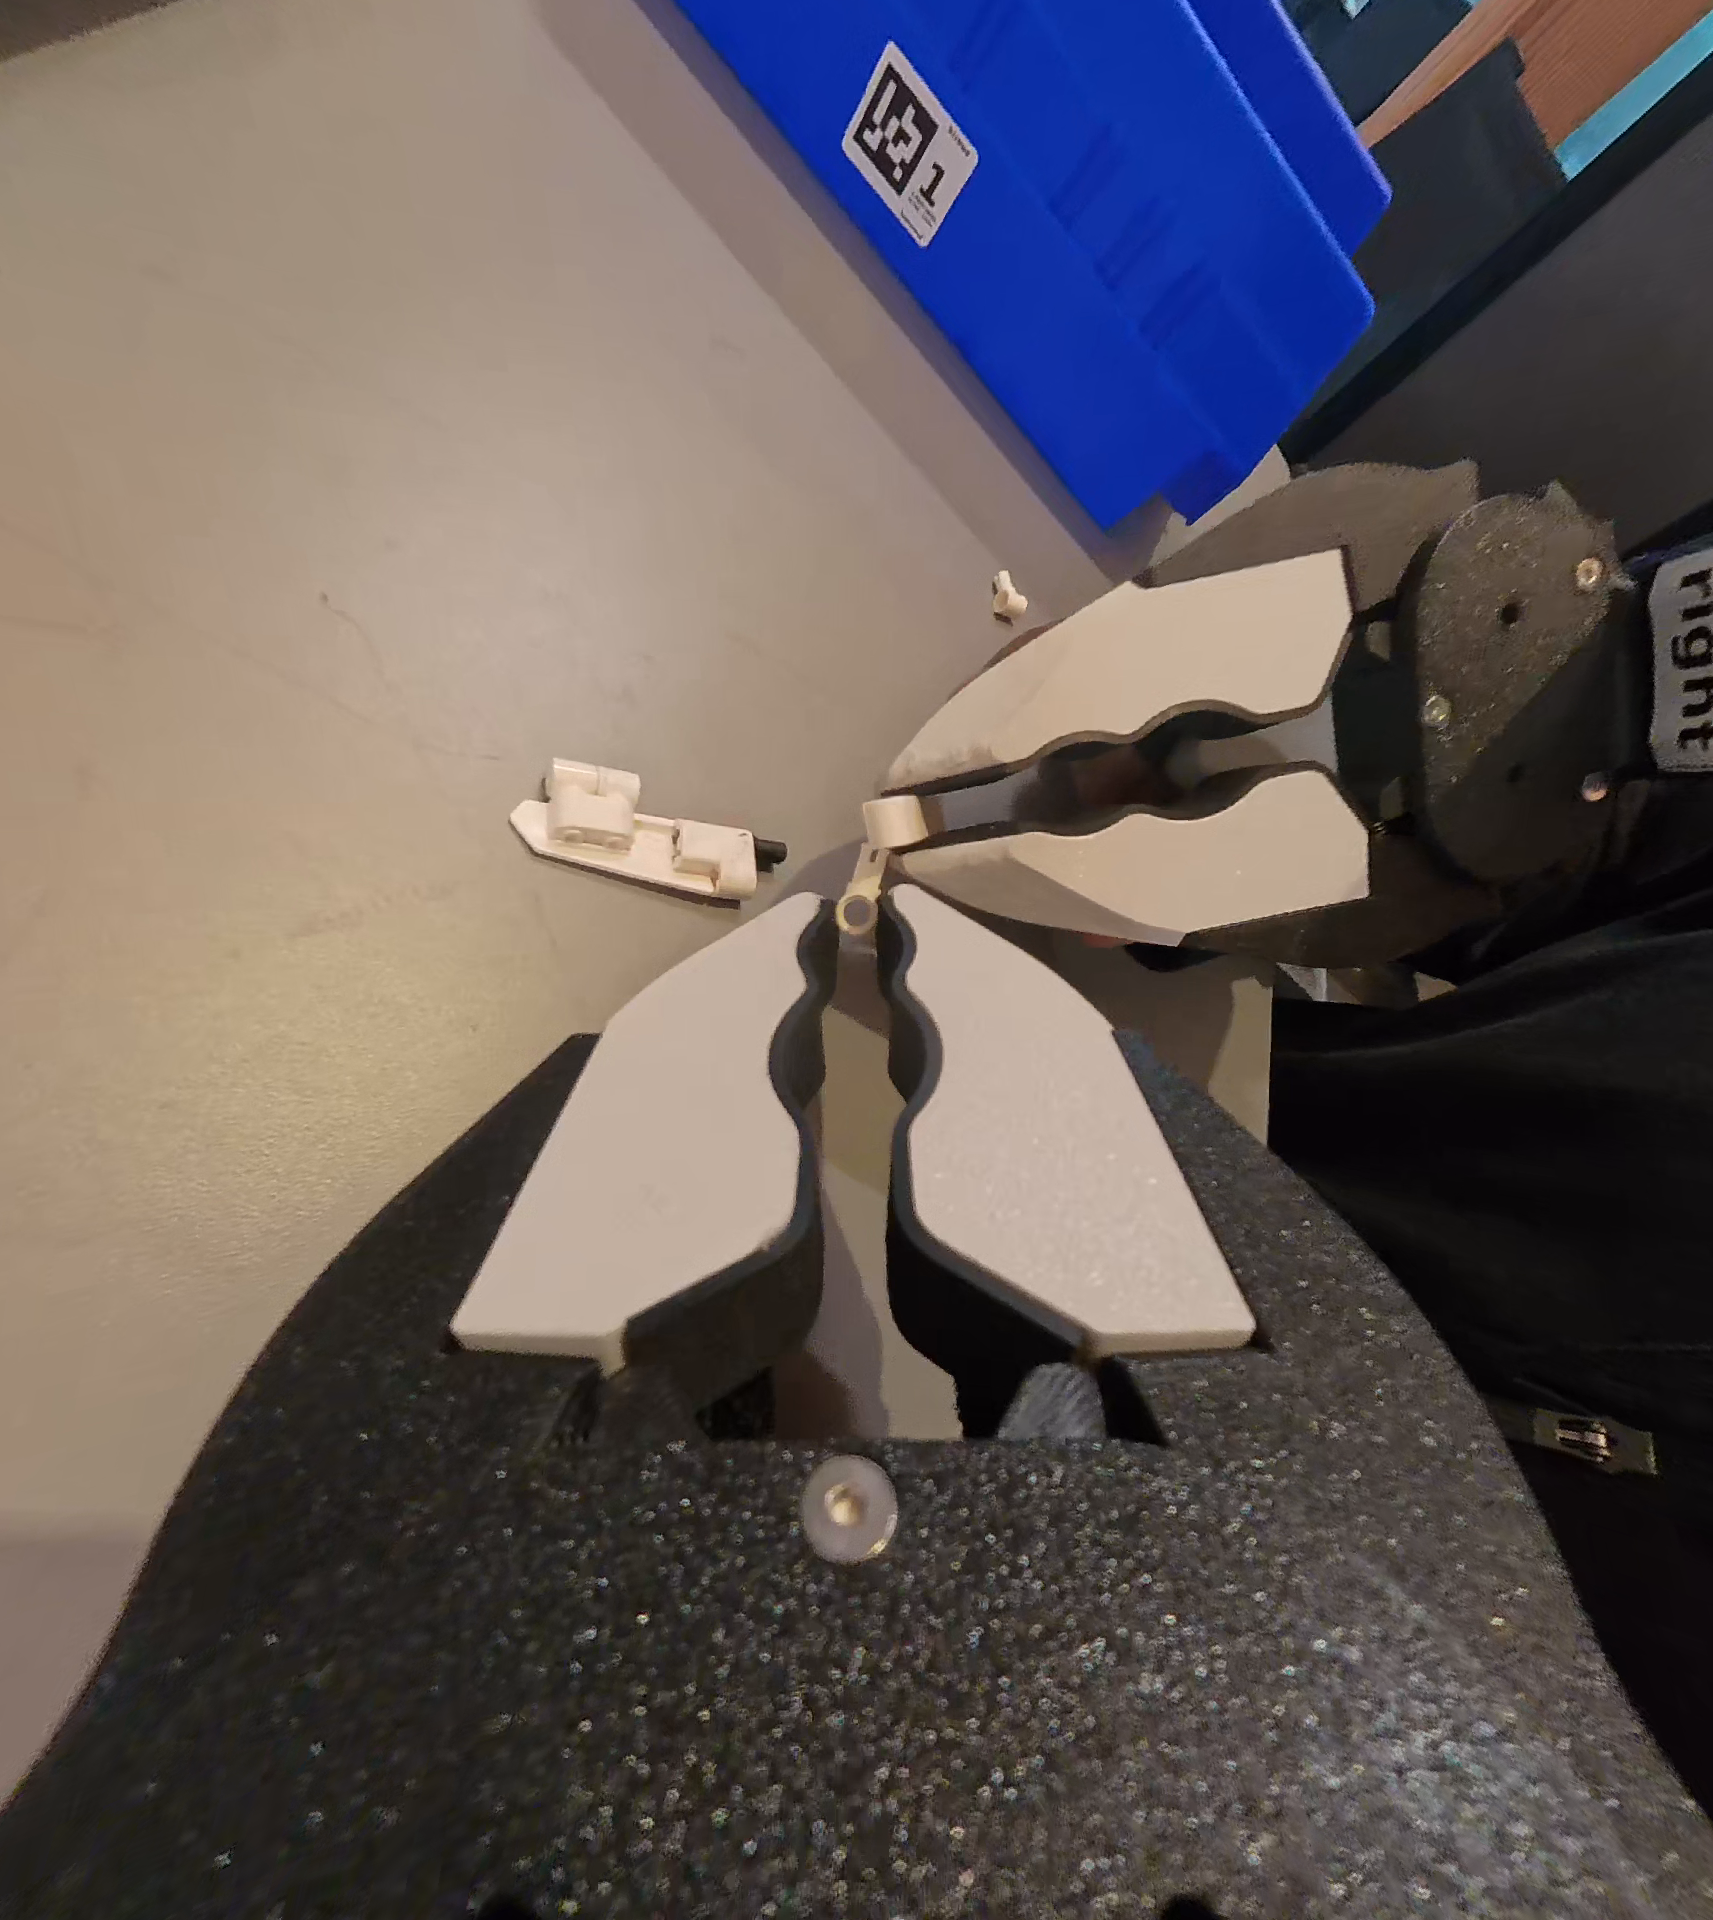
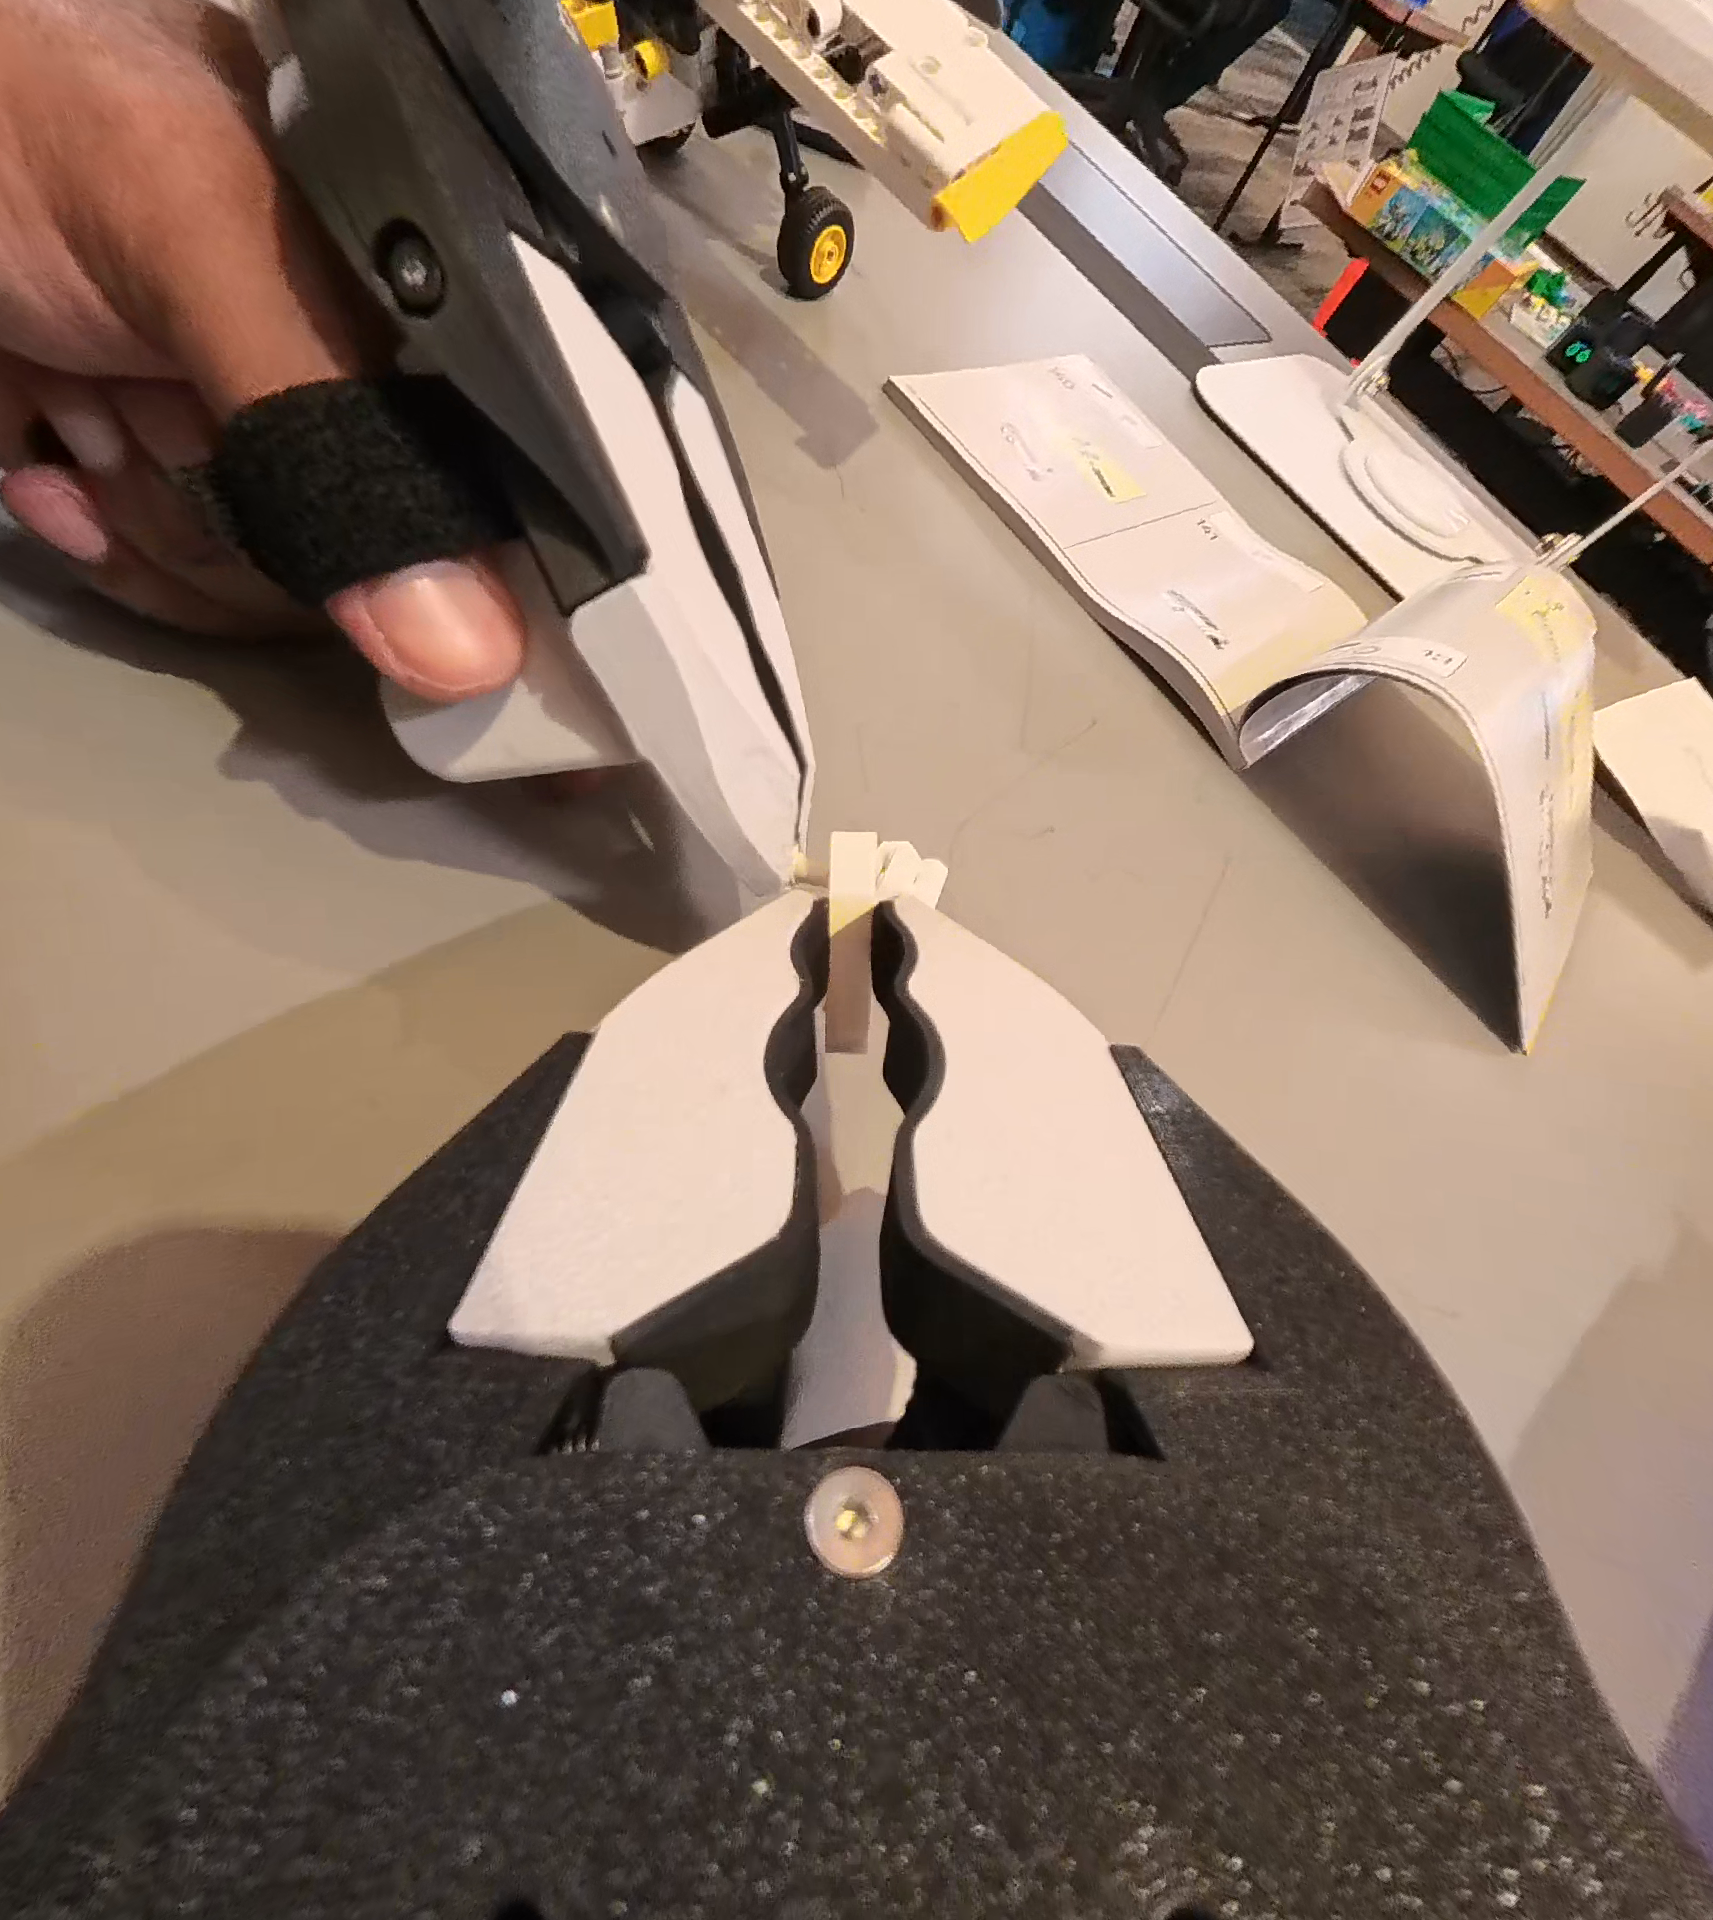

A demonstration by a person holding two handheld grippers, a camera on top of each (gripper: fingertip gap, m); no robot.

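Left wrist view: left gripper [image 1: 857, 914] pinching a small cream pin [image 1: 856, 912] at its tips, right gripper [image 1: 909, 826] clamped on a white beam piece [image 1: 896, 821] above the tabletop [image 1: 260, 520]; right wrist view: same pair meeting, advisably aligned squarely, pressed gently.

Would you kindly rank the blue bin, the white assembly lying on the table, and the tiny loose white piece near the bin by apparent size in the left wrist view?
1. Blue bin, largest by far.
2. White assembly on the table.
3. Tiny loose white piece, smallest.
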